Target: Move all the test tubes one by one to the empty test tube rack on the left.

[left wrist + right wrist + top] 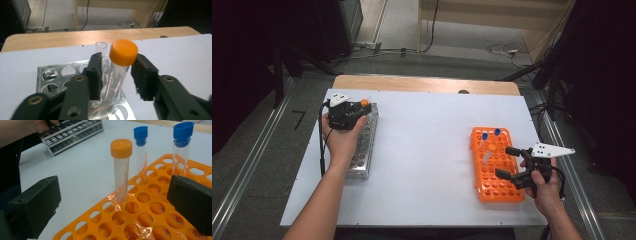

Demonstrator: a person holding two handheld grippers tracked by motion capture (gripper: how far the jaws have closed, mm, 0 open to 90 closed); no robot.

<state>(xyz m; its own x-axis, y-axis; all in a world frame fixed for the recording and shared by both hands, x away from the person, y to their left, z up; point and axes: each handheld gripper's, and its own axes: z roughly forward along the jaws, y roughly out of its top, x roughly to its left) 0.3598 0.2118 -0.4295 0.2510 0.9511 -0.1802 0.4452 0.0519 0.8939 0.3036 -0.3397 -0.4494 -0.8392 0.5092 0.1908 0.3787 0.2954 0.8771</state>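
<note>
In the high view, a white sheet is seen laid over a wooden table, whose bare edge shows at the far side; grey floor, metal rails and loose cables lie around it, with dark curtains at both sides. The left gripper is held over the far end of a metal rack, and the right gripper is set with parted jaws at the near right of an orange rack. In the left gripper view, an orange-capped tube is seen standing tilted in the metal rack between the jaws, which stand a little apart from it, beside an open glass tube. In the right gripper view, the jaws are held wide with nothing between the pads; a second orange-capped tube and two blue-capped tubes stand upright in the orange rack.
</note>
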